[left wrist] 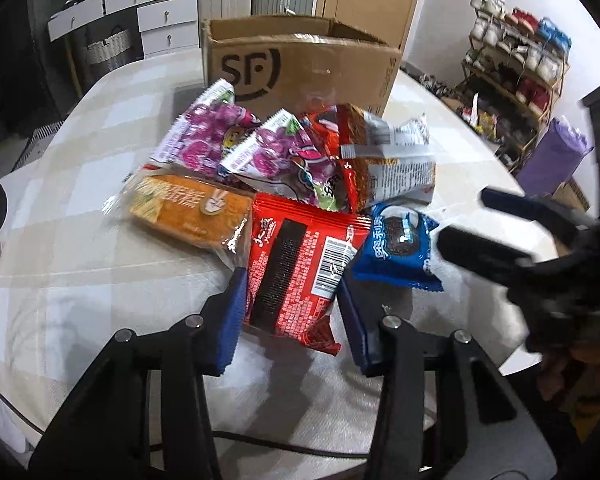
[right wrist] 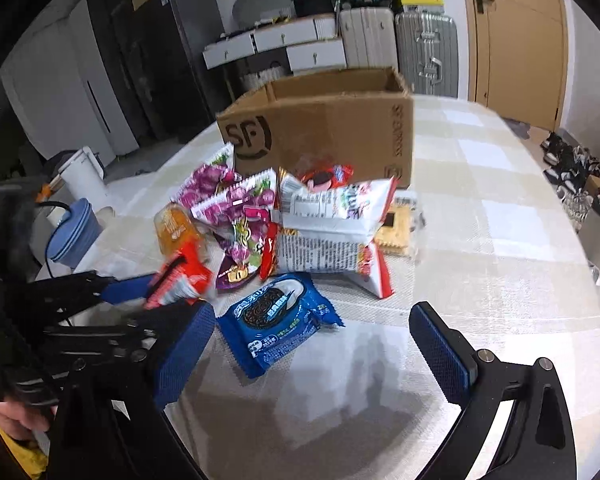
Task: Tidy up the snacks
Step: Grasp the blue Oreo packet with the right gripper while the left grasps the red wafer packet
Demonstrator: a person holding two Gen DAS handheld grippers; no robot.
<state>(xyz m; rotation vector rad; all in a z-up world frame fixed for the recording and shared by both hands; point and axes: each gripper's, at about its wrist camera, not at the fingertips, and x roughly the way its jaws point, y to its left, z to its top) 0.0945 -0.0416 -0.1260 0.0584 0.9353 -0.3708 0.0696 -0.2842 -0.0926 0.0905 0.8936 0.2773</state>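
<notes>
Snack packets lie heaped on a checked tablecloth in front of an open cardboard box. My left gripper is shut on a red noodle packet, its blue pads pressing both side edges. In the right wrist view that packet looks blurred in the left gripper. My right gripper stands wide open just behind a blue cookie packet, not touching it. The right gripper shows dark and blurred at the right of the left wrist view.
The pile holds purple candy bags, an orange cake packet, a white and red bag and a cracker packet. Beyond the table's left edge stand a blue container and a white kettle. A shoe rack stands at the right.
</notes>
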